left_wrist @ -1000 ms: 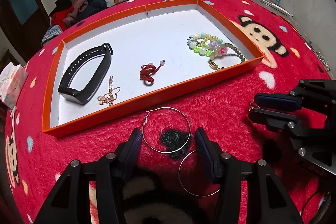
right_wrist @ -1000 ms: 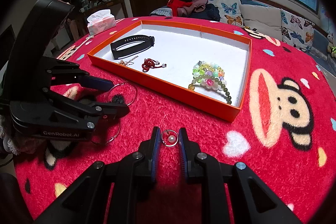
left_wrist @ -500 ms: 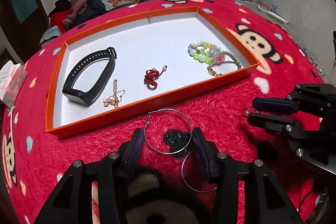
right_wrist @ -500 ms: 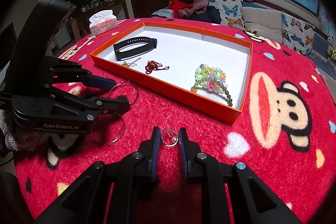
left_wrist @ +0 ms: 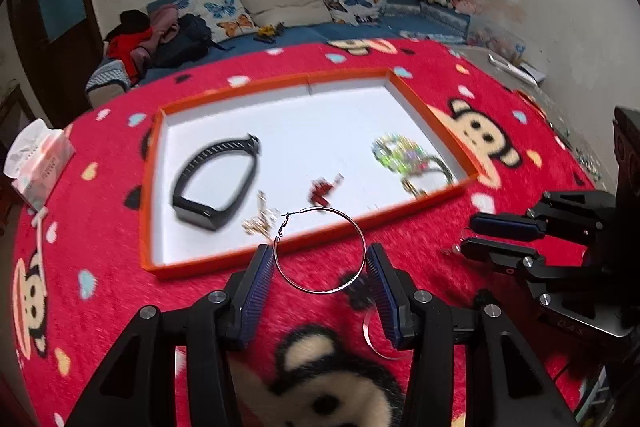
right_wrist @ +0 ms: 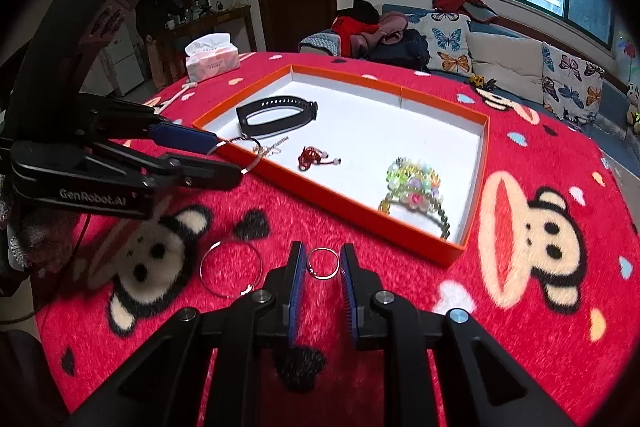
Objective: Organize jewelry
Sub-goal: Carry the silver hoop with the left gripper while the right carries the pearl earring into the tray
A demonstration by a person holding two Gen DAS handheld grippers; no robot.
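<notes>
My left gripper (left_wrist: 319, 253) is shut on a large silver hoop earring (left_wrist: 362, 235) and holds it off the red cloth, just short of the orange tray's (left_wrist: 192, 267) near rim. A second hoop (right_wrist: 202, 267) lies on the cloth below. Over the cloth near the tray's near corner, my right gripper (right_wrist: 322, 263) is shut on a small silver ring (right_wrist: 323, 248). In the tray lie a black band (right_wrist: 276, 111), a gold chain (right_wrist: 272, 147), a red knot charm (right_wrist: 312, 157) and beaded bracelets (right_wrist: 414, 187).
A tissue pack (right_wrist: 212, 61) sits on the table's far left edge. A sofa with butterfly cushions (left_wrist: 288, 3) and piled clothes stands behind the round table. The tray's white floor (left_wrist: 320, 131) shows bare between the items.
My left gripper closed on the large hoop and lifted it off the cloth toward the tray; the second hoop stayed down. The right gripper kept still with the ring.
</notes>
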